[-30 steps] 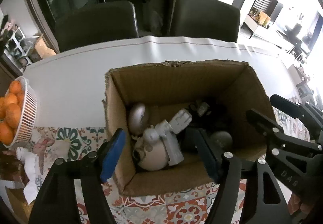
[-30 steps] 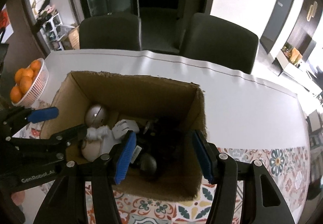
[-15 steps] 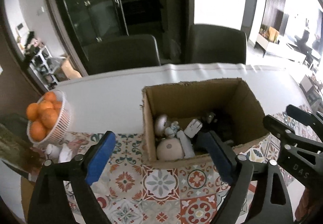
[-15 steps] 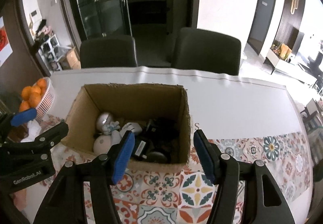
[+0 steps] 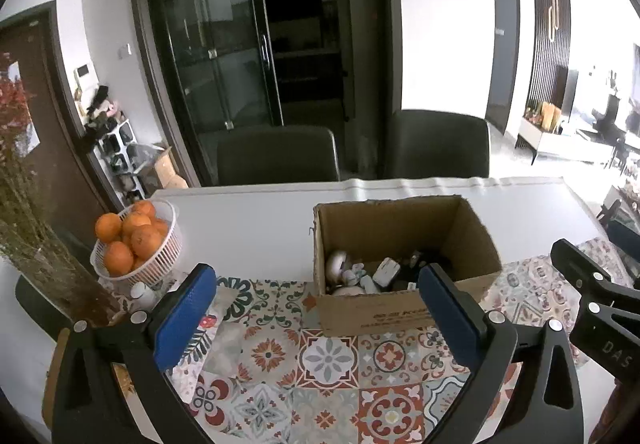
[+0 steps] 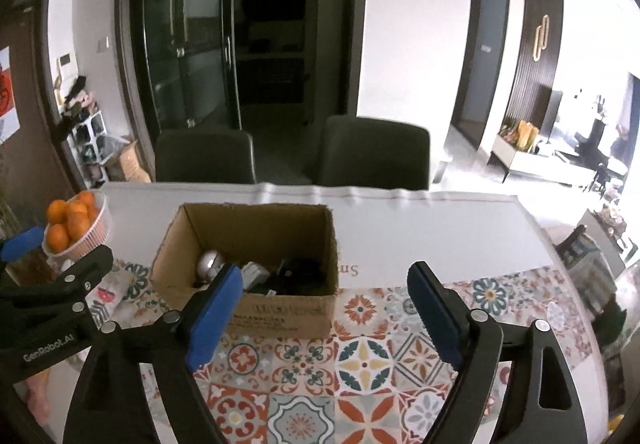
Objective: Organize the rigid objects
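White basket [image 5: 158,268] heaped with oranges [image 5: 132,234], far left on the table [image 5: 248,219]. Patterned tile runner [image 5: 328,360] along the near edge. Two dark chairs [image 6: 372,151] behind the table. Glass-doored black cabinet [image 5: 216,55] behind them. Dried stems [image 5: 28,228] at the left edge.

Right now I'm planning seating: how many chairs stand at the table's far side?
2: one dark chair behind the cardboard box, left; another dark chair to its right. Others may be out of view.

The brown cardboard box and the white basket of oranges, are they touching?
Apart. The left wrist view shows bare white table and patterned mat between the brown cardboard box and the white basket of oranges.
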The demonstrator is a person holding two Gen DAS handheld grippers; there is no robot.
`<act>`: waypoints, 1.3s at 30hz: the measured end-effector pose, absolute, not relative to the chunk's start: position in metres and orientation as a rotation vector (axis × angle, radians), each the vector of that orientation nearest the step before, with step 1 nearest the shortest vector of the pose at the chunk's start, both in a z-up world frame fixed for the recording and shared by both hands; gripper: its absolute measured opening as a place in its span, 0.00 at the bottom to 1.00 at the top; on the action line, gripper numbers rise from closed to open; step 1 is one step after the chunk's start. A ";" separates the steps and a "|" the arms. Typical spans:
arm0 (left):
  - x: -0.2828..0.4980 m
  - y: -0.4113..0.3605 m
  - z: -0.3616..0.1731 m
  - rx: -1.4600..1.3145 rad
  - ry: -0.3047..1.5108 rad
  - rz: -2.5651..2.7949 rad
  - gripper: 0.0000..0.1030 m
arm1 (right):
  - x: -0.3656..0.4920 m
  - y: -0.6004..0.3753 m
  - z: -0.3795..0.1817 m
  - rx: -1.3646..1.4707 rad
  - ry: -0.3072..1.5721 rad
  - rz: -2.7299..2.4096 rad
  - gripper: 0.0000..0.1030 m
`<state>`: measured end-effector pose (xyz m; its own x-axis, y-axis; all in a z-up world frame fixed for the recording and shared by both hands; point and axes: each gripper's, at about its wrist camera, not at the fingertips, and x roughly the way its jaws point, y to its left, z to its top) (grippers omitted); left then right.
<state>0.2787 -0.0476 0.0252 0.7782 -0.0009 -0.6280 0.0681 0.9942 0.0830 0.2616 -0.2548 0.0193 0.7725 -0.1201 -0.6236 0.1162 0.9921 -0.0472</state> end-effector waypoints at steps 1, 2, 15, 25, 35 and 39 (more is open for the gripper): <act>0.273 -0.047 0.027 0.095 0.672 -0.038 1.00 | 0.256 -0.255 0.023 -0.002 0.662 -0.132 0.87; 0.269 -0.047 0.030 0.090 0.669 -0.045 1.00 | 0.250 -0.255 0.025 0.002 0.652 -0.135 0.89; 0.207 -0.045 0.060 0.064 0.556 -0.036 1.00 | 0.188 -0.253 0.060 0.031 0.544 -0.159 0.92; 0.172 -0.041 0.070 0.060 0.515 -0.041 1.00 | 0.149 -0.247 0.075 0.025 0.483 -0.156 0.92; 0.153 -0.040 0.078 0.057 0.492 -0.048 1.00 | 0.130 -0.249 0.077 0.045 0.473 -0.138 0.92; 0.148 -0.042 0.081 0.059 0.483 -0.054 1.00 | 0.124 -0.250 0.078 0.033 0.462 -0.150 0.92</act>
